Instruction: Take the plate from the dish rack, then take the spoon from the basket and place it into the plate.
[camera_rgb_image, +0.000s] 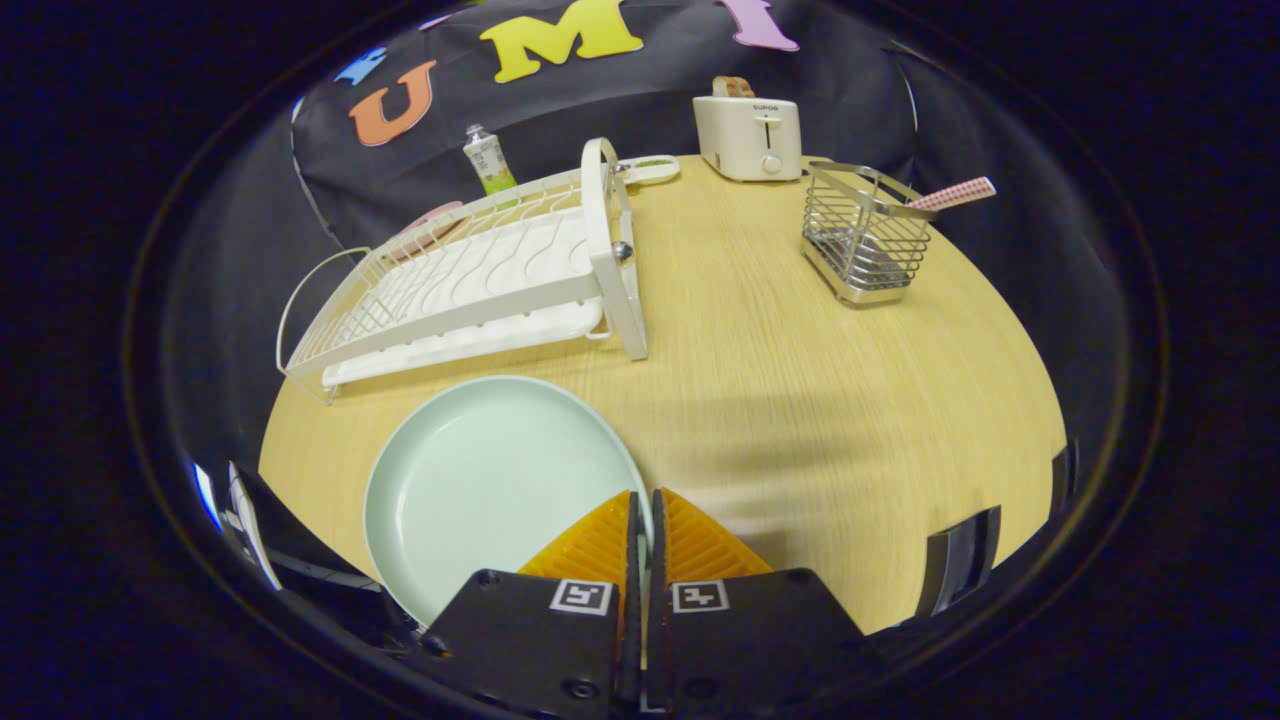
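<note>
Spoon (950, 194) bowl hidden — inside basket (868, 240).

The gripper (642, 520) had two ridged, wedge-shaped fingers on black blocks, each carrying a square black-and-white marker and round screws near its base.

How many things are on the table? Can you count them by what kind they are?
Plates: 1, the plate, its rim pinched between the fingers
Racks: 1, the dish rack
Baskets: 1, the basket
Spoons: 1, the spoon in the basket
Toasters: 1, the toaster
Bottles: 1, the bottle
Total: 6
</note>
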